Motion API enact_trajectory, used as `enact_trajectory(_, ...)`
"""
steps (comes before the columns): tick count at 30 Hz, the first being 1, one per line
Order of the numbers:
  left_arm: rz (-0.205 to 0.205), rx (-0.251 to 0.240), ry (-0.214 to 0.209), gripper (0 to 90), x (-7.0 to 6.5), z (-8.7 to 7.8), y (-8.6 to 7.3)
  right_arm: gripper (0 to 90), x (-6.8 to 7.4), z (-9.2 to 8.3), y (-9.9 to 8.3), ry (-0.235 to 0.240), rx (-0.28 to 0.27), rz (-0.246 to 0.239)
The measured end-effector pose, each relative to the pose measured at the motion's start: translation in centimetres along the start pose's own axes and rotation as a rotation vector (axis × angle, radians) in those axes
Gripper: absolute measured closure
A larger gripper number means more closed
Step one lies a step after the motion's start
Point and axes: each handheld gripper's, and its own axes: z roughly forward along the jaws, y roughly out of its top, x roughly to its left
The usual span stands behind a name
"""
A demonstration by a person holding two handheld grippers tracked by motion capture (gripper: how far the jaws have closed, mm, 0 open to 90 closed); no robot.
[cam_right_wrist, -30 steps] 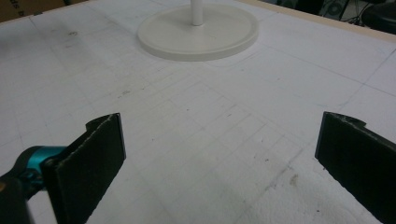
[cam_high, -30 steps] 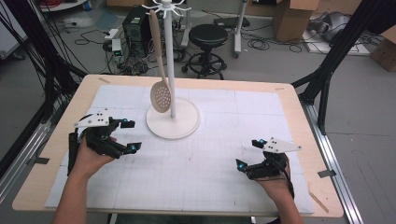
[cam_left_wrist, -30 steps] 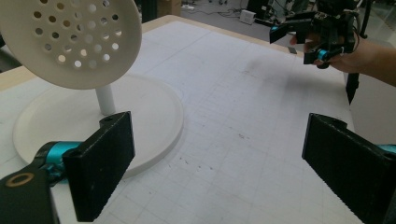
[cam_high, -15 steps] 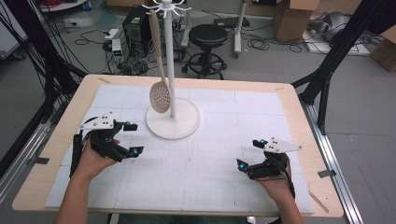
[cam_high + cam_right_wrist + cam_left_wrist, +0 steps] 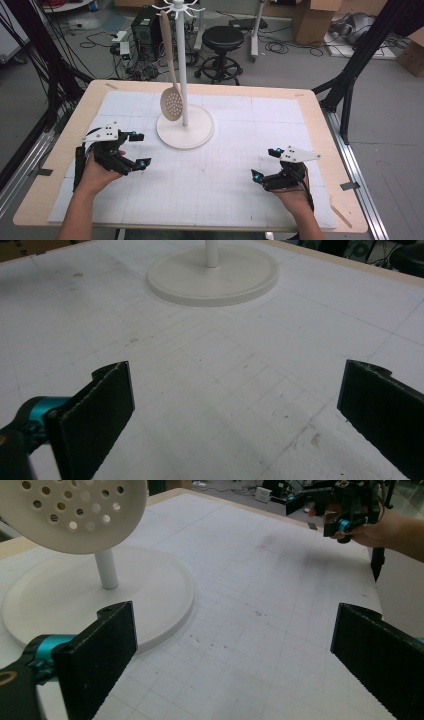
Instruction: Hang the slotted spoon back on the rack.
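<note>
A white stand with a round base (image 5: 185,131) and a tall pole stands at the middle back of the table. A pale slotted spoon (image 5: 171,102) hangs from its top hooks, its holed head just above the base. My left gripper (image 5: 141,149) is open to the left of the base. Its jaws have just been opening a little, with nothing between them. In the left gripper view (image 5: 230,645) the spoon head (image 5: 75,510) and base (image 5: 100,595) lie close ahead. My right gripper (image 5: 264,163) is open and empty at the front right, facing the base (image 5: 212,272) in its own view (image 5: 235,405).
A white gridded mat (image 5: 225,195) covers the wooden table (image 5: 320,115). Beyond the far edge, on the floor, stand a black stool (image 5: 222,37), a computer, cables and cardboard boxes. Black frame legs (image 5: 350,85) flank the table.
My left gripper has drifted slightly toward the near edge and its jaws stand a touch wider. The right gripper, stand and spoon have not moved.
</note>
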Motion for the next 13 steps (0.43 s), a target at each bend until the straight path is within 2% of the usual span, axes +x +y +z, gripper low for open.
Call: enact_trajectory(13, -0.005, 0.024, -0.007, 5.3, 0.05, 0.51, -0.32, 0.7, -0.07, -0.28, 0.03, -0.002, -0.009, 0.009)
